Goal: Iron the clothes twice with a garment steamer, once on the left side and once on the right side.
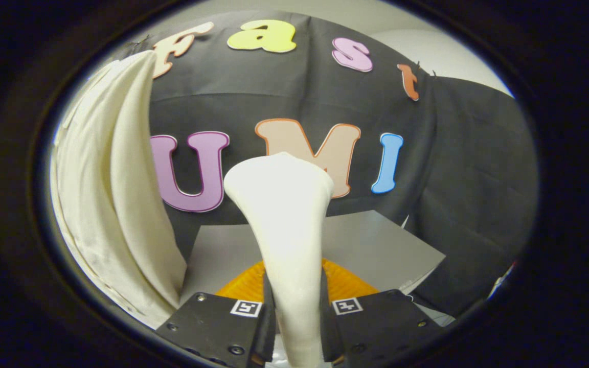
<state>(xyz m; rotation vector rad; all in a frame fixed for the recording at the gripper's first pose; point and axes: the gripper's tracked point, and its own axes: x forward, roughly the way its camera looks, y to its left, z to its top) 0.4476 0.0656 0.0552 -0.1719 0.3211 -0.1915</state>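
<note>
A white garment steamer [284, 214] stands upright between my fingers, its narrow handle clamped low down and its wide head flaring above. My gripper [297, 312] is shut on that handle, one finger pressing on each side. A cream garment [115, 194] hangs to the left of the steamer, in long vertical folds, some way from the steamer's head. The steamer's head faces the black cloth wall and stands apart from the garment.
A grey tabletop [376, 240] lies beyond the fingers, with an orange mat [345, 283] on it just behind the steamer's handle. Black cloth [478, 194] drapes the back and the right side of the booth.
</note>
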